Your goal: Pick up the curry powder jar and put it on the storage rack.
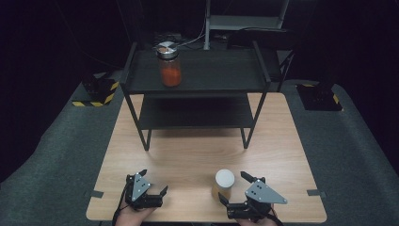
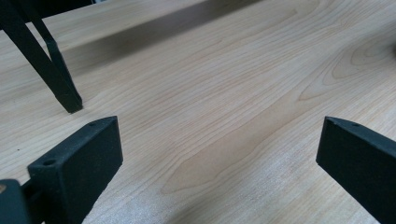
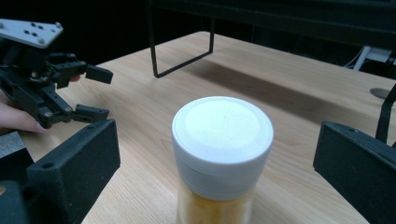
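Note:
A jar with a white lid (image 1: 224, 178) and yellow contents stands upright near the table's front edge. My right gripper (image 1: 232, 186) is open around it, one jaw on each side with gaps to both. The right gripper view has the jar (image 3: 222, 140) large between the two jaws of the right gripper (image 3: 215, 163). A second jar (image 1: 170, 66), holding orange contents under a metal lid, stands on the top shelf of the black rack (image 1: 211, 84). Left of the white-lidded jar, my left gripper (image 1: 154, 181) rests open over bare wood, nothing between the jaws of that left gripper (image 2: 219, 154).
The black two-shelf rack stands across the back half of the wooden table (image 1: 197, 155); its front left leg (image 2: 60, 79) is ahead of my left gripper. The left gripper (image 3: 98, 93) and a hand appear at the left of the right gripper view. Grey floor surrounds the table.

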`<state>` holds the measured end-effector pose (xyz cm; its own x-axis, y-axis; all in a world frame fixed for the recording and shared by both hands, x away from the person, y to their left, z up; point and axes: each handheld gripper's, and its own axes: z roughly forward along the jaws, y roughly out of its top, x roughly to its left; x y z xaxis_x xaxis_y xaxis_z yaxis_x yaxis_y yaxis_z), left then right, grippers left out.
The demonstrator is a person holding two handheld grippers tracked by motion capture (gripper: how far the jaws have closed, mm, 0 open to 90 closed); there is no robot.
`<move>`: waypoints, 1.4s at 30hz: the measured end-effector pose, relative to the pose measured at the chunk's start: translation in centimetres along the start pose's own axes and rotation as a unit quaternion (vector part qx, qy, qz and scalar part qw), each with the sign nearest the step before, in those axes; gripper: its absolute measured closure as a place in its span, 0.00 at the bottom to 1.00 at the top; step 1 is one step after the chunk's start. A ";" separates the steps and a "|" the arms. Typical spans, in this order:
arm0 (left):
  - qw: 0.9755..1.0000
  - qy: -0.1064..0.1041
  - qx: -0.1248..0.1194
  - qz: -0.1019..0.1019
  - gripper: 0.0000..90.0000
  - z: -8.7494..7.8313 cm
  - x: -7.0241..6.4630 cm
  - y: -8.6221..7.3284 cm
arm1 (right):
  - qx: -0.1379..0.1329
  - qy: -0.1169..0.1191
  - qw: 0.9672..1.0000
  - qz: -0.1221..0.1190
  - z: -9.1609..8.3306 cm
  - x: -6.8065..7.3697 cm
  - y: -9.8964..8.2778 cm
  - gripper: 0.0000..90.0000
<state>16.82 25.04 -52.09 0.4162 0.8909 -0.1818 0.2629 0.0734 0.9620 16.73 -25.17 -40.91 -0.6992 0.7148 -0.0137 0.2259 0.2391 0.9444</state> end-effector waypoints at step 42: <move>1.000 0.002 0.003 0.000 0.01 -0.3 -0.1 0.0 | -0.047 0.015 0.999 0.006 2.1 -1.2 -1.6 0.37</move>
<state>16.48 25.11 -51.99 0.4125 0.8926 -0.1818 0.2692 0.0712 0.9604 18.65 -25.02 -43.11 -0.7168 0.6973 0.0054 0.1708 0.1681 0.9709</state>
